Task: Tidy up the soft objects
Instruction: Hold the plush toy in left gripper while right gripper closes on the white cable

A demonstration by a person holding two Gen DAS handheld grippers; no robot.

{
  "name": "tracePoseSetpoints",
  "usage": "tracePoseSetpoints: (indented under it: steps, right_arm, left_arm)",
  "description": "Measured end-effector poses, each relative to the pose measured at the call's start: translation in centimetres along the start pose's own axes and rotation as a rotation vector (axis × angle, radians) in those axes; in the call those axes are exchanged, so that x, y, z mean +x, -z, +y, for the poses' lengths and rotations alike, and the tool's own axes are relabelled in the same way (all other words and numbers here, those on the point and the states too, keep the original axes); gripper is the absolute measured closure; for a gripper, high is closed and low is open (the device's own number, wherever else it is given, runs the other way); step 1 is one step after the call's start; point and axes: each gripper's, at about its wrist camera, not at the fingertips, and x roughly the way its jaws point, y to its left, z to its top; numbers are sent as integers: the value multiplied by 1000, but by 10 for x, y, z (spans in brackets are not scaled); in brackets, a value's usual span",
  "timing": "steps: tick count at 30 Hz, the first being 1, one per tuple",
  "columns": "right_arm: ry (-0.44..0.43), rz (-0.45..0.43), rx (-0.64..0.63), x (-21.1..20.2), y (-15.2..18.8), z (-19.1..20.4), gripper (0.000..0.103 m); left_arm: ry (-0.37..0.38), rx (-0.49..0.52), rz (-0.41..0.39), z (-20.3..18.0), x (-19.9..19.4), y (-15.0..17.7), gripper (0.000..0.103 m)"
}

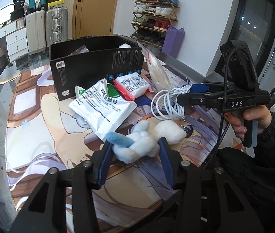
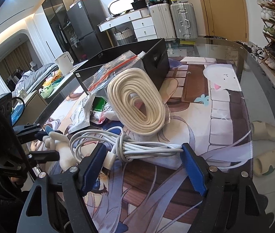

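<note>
Two grippers over the printed mat (image 2: pixel 224 104). Left gripper (image 1: pixel 135 143): blue fingers (image 1: pixel 106 155) partway closed, pressing both flanks of the pale blue and white plush toy (image 1: pixel 137 145), which lies on the mat nearest the camera. Right gripper (image 2: pixel 143 149): jaws wider, straddling the bundled white cable (image 2: pixel 137 145); right pad touches the bundle's end, left pad sits against the plug end, though a firm clamp cannot be confirmed. Bag of coiled cream rope (image 2: pixel 137 103) leans just behind the cable, against the black box (image 1: pixel 96 68). White printed pouch (image 1: pixel 100 108) and red-edged packet (image 1: pixel 133 85) lie between plush and box, crowding the approach. A hand (image 1: pixel 253 120) holds the right gripper's handle.
</note>
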Motion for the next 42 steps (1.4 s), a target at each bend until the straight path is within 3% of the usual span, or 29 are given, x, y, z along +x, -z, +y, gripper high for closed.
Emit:
tracePoseSetpoints:
  steps: [20, 42]
  right_arm:
    - [-49, -34, -15, -14, 1, -1, 34]
    - [-103, -56, -52, -25, 0, 7, 34]
  left_arm:
    - [7, -43, -73, 7, -18, -6, 57]
    - [7, -84, -122, 16, -28, -10, 57]
